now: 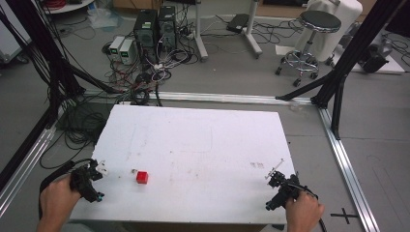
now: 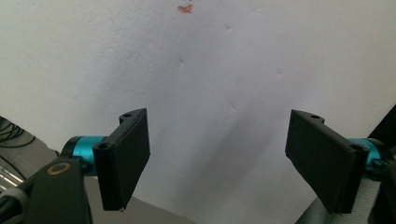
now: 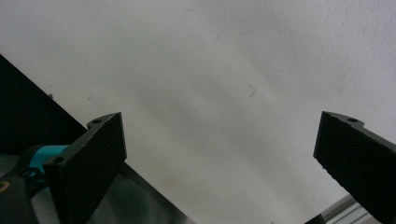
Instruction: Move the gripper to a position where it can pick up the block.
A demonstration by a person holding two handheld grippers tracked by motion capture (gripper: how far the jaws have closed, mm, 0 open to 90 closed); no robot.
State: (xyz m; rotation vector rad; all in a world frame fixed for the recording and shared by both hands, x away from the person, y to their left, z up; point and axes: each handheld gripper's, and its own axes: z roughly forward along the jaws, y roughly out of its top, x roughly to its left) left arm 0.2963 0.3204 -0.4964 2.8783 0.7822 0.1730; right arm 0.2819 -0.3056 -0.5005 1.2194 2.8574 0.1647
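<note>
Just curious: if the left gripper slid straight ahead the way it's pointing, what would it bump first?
Probably nothing: the left gripper, open, faces bare white table. The red block seems off its line.

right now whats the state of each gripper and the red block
left gripper: open, nothing between its jaws, held over the table's near left corner
right gripper: open, nothing between its jaws, near the table's near right corner
red block: resting on the white table, not gripped
</note>
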